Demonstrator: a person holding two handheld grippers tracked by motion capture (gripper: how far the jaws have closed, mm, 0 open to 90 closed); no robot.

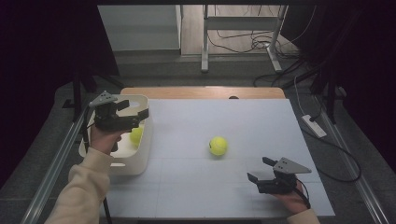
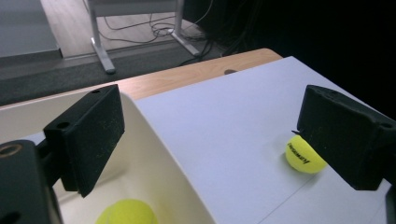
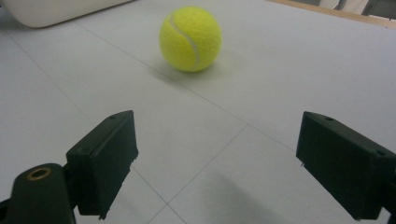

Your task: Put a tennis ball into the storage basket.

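My left gripper (image 1: 135, 108) hovers above a white bin (image 1: 145, 148) at the table's left, jaws open and empty. A yellow tennis ball (image 1: 136, 135) lies inside the bin beneath it. In the left gripper view the open gripper (image 2: 219, 135) straddles the bin's rim (image 2: 161, 140), with that ball (image 2: 126, 213) low in the bin. A second tennis ball (image 1: 218, 145) rests on the white table top near the middle, also seen past the right jaw (image 2: 301, 157). My right gripper (image 1: 258, 169) sits at the front right, open and empty, facing that ball (image 3: 190, 38) from a short distance.
The white table top (image 1: 210, 116) has a wooden strip (image 1: 201, 92) along its far edge. Metal rails (image 1: 56, 158) run along both sides. Beyond the table are a desk frame (image 1: 243, 28), floor cables and a power strip (image 1: 314, 126).
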